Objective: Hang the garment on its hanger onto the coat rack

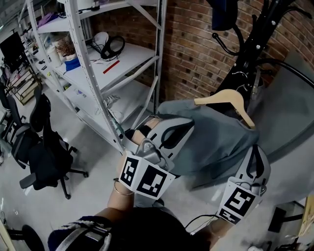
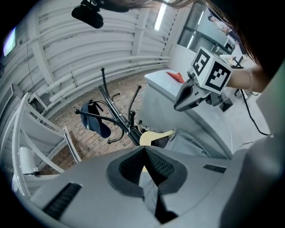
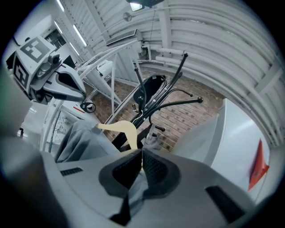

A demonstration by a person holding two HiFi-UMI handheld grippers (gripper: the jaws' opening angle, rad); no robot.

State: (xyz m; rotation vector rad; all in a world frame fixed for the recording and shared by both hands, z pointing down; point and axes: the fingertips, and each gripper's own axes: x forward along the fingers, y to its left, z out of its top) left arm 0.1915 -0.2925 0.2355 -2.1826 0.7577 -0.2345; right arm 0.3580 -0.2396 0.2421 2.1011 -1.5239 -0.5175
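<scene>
A grey garment (image 1: 216, 139) hangs on a wooden hanger (image 1: 226, 99), held up in front of the black coat rack (image 1: 255, 44). My left gripper (image 1: 164, 128) is shut on the garment's left shoulder, with grey cloth pinched between its pads (image 2: 144, 167). At the other shoulder my right gripper (image 1: 255, 151) is shut too, with grey fabric and a bit of the hanger's wooden end caught in its jaws (image 3: 140, 167). The hanger (image 2: 156, 136) (image 3: 121, 129) sits close to the rack's pole (image 2: 118, 113) (image 3: 153, 95). A dark blue cap (image 1: 222, 14) hangs on one of the rack's arms.
White metal shelving (image 1: 98, 63) with headphones (image 1: 110, 46) stands at the left against the brick wall (image 1: 196, 49). A black office chair (image 1: 44, 152) is on the floor at the far left. A pale tabletop (image 1: 294, 112) lies to the right of the rack.
</scene>
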